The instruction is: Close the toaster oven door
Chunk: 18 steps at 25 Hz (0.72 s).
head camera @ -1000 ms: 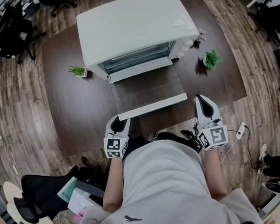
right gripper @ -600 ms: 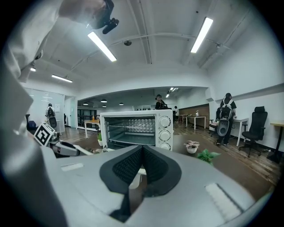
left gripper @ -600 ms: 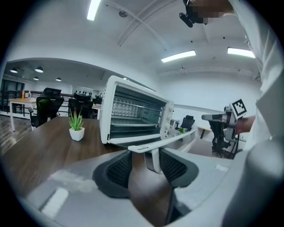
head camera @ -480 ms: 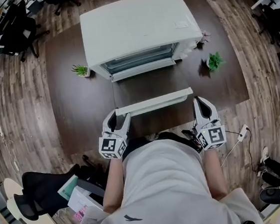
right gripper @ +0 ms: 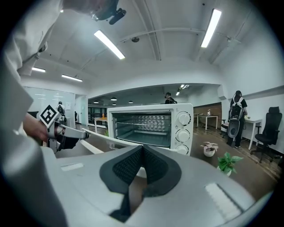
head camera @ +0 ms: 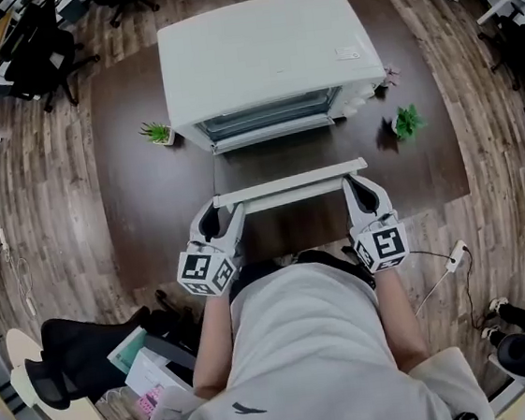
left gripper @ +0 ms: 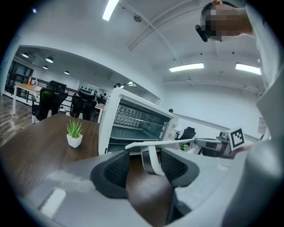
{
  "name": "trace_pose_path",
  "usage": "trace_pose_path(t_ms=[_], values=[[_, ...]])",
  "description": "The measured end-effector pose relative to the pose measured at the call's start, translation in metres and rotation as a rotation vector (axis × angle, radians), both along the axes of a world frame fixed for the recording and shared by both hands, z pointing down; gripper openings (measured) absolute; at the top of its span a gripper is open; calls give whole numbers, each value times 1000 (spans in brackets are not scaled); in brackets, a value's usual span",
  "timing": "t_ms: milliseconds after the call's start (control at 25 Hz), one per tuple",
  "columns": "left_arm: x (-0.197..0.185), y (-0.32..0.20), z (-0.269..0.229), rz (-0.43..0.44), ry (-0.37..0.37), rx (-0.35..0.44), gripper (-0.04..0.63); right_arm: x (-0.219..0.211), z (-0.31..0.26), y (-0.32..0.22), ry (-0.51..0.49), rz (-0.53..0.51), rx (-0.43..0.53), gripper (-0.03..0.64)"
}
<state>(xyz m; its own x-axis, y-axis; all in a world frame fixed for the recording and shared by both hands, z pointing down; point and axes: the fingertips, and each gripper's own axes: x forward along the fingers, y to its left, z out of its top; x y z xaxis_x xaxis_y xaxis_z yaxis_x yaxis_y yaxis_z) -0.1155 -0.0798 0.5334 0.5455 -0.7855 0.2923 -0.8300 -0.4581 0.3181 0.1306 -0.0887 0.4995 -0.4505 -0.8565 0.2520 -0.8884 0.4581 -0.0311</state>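
Note:
A white toaster oven [head camera: 264, 54] stands at the back of a dark table [head camera: 139, 200]. Its drop-down door [head camera: 288, 189] hangs partly raised, front edge toward me. My left gripper [head camera: 222, 211] is under the door's left end. In the left gripper view its jaws [left gripper: 144, 155] have just been opening and stand open, with the handle's metal bracket [left gripper: 150, 162] loose between the pads. My right gripper [head camera: 354, 186] sits at the door's right end. In the right gripper view its tips [right gripper: 142, 148] meet, with the oven's open cavity [right gripper: 142, 124] beyond them.
A small potted plant [head camera: 157, 132] stands left of the oven. A bigger green plant [head camera: 408, 122] and a small pot [head camera: 387, 75] stand to its right. Office chairs [head camera: 33, 52] ring the table. A cable and plug [head camera: 454, 253] lie on the floor at the right.
The door has swung up from lying nearly flat to partly raised. My left gripper rose with its left end. My right gripper moved left to the door's right end.

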Motion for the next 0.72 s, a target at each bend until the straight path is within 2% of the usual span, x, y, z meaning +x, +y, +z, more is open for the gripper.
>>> trace_pose_path(t_ms=[280,720], values=[[-3,-16,-18,-29,87,12,218,-24,-7,-18,40,-75,52,0],[-8,-36,-37,-55,203,-5,218,-29,-30,-43,47,-49,111,0]])
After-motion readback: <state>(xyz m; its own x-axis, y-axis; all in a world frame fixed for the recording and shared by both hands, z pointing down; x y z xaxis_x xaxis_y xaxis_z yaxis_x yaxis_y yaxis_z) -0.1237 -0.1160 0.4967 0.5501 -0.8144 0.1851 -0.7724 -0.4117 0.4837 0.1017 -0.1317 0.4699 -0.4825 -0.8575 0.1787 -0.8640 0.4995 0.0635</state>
